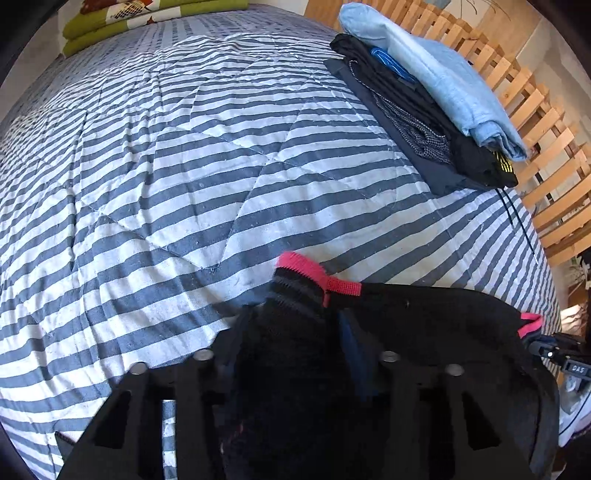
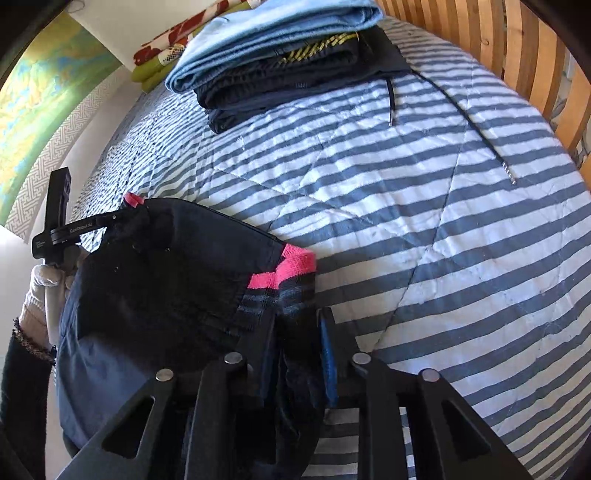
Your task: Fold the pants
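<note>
Black pants (image 1: 424, 332) with a pink-edged, striped waistband (image 1: 306, 269) hang stretched between both grippers above the striped quilt. My left gripper (image 1: 295, 332) is shut on one waistband corner, the cloth bunched between its fingers. In the right wrist view the same pants (image 2: 159, 288) spread to the left, and my right gripper (image 2: 295, 332) is shut on the other pink-edged corner (image 2: 291, 266). The left gripper (image 2: 55, 232) shows at the far left of that view, held by a gloved hand (image 2: 40, 295).
A blue-and-white striped quilt (image 1: 184, 166) covers the bed. A stack of folded clothes (image 1: 424, 96), light blue on top of dark items, lies by the wooden slatted rail (image 1: 546, 122), with drawstrings trailing (image 2: 480, 136). Folded green bedding (image 1: 122, 18) sits at the far end.
</note>
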A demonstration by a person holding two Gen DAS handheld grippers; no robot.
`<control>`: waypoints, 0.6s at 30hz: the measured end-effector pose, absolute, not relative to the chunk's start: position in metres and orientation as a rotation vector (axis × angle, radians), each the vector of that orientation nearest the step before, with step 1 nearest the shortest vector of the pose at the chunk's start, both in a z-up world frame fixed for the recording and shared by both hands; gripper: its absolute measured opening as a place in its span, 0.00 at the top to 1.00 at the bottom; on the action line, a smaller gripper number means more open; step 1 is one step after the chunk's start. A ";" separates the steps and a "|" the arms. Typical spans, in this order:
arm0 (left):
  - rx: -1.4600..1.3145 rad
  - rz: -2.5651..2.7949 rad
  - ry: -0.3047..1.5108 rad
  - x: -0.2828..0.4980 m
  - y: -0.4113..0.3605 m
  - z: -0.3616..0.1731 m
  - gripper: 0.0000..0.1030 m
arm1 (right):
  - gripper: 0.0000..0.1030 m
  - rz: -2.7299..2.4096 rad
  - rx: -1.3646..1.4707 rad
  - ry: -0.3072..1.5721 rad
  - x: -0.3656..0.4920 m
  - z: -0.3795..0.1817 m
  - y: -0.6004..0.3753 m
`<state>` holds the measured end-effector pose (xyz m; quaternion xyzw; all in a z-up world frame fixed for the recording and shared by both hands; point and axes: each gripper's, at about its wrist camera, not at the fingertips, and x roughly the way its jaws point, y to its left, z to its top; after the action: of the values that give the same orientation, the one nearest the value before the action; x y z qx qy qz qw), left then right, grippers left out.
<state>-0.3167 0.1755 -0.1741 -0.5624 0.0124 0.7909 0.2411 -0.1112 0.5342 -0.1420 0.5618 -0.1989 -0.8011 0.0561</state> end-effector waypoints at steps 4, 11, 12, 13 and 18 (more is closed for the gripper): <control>-1.475 2.205 -0.003 -0.304 0.161 -0.143 0.76 | 0.88 -2.446 1.688 -0.611 -0.117 -0.145 0.531; -1.221 2.372 -0.143 -0.261 0.103 0.010 0.76 | 0.90 -2.671 1.405 -0.498 -0.131 -0.038 0.512; -1.171 2.401 -0.151 -0.250 0.096 0.040 0.77 | 0.90 -2.721 1.330 -0.450 -0.132 -0.009 0.506; -1.120 2.426 -0.156 -0.236 0.091 0.070 0.77 | 0.90 -2.769 1.255 -0.396 -0.132 0.021 0.499; -0.839 2.506 -0.170 -0.150 0.081 0.218 0.77 | 0.90 -2.996 0.873 -0.176 -0.114 0.174 0.469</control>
<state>-0.1497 0.0806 0.2180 -0.3071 -0.0623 0.9176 0.2444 -0.1143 0.4689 0.1740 0.2794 -0.0563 -0.9585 0.0077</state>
